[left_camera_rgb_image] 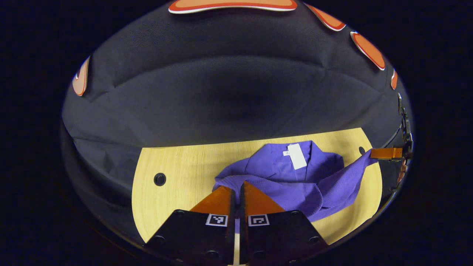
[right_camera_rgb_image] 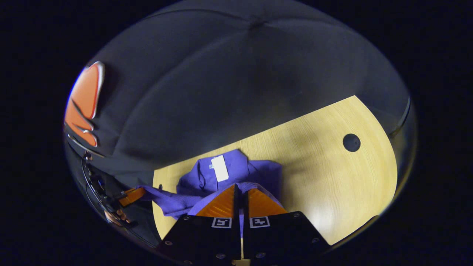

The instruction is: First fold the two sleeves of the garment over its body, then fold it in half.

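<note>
The crumpled purple knit garment (left_camera_rgb_image: 295,177) on the pale wooden counter (left_camera_rgb_image: 177,184) is pinched by the left tool (left_camera_rgb_image: 237,186) and by the right tool (right_camera_rgb_image: 241,189).

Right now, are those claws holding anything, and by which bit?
Yes: both claws, left and right, pinch the purple garment, each by a sleeve edge.

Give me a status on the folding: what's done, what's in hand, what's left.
Done: nothing looks finished; the purple garment lies bunched on the wooden table, white tag showing. In hand: both grippers are pinching cloth. The left gripper is shut on the near edge, and the right gripper is shut on the garment, pulling a stretch of it out to the side. Left: both sleeves over the body, then the fold in half.
</note>
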